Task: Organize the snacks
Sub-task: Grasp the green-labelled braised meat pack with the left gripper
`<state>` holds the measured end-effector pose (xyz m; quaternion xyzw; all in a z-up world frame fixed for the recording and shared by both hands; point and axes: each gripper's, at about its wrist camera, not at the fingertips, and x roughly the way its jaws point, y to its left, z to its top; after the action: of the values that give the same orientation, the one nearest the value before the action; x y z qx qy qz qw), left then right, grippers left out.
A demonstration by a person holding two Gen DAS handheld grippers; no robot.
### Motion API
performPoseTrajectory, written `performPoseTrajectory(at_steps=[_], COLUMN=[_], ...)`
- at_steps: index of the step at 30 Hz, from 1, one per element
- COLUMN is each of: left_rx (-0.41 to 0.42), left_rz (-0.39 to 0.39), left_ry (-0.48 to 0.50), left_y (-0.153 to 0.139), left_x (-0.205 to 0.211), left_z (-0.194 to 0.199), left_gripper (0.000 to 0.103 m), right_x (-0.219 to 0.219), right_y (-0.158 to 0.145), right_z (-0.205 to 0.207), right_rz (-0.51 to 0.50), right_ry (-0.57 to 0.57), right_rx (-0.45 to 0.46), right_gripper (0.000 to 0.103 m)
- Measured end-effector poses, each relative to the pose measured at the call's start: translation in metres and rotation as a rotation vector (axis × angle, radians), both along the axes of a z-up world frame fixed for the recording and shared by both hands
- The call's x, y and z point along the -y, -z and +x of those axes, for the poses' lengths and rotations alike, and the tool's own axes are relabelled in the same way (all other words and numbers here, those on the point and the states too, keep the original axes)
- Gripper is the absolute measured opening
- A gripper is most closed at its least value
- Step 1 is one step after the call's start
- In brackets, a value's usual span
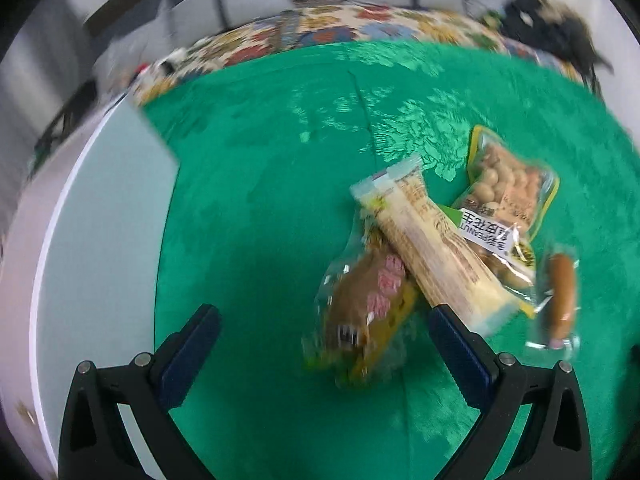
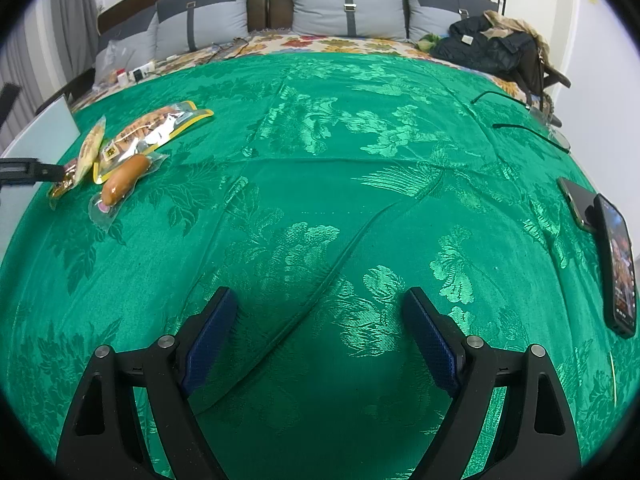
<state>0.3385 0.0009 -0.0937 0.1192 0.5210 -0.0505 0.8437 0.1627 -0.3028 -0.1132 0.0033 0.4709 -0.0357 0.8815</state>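
Left wrist view: the left tool [image 1: 324, 320] is wide open, holding nothing, above a blurry brown snack pack [image 1: 360, 312] on the green bedspread [image 1: 260, 180]. A long cream bar [image 1: 432, 248] lies across that pack, next to a peanut bag [image 1: 504, 200] and a sausage [image 1: 562, 296] on the right. The right tool [image 2: 320, 304] is wide open too, well apart from the snacks, near a phone [image 2: 620, 264].

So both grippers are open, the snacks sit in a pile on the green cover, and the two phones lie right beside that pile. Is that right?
Not quite. The phones lie far from the snack pile, at the opposite edge of the green cover, as the right wrist view shows. The rest holds: the left gripper and right gripper are both open.
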Motion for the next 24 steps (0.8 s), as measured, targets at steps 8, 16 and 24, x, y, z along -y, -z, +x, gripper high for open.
performPoseTrajectory(at_steps=[8,16,24], left_rx=[0.001,-0.039,0.072], left_rz=[-0.153,-0.259,-0.132], left_ry=[0.025,-0.082,-0.078], left_y=[0.001,-0.001,0.008], left_x=[-0.009,-0.039,-0.033], left_z=[-0.018,-0.131,-0.157], left_gripper=[0.037,0.035,0.088], right_x=[0.000,0.000,0.000], right_y=[0.000,0.000,0.000], right_z=[0.000,0.000,0.001], right_rz=[-0.001,0.000,0.000], right_ry=[0.000,0.000,0.001], right_rx=[0.000,0.000,0.000], right_gripper=[0.088,0.088,0.088])
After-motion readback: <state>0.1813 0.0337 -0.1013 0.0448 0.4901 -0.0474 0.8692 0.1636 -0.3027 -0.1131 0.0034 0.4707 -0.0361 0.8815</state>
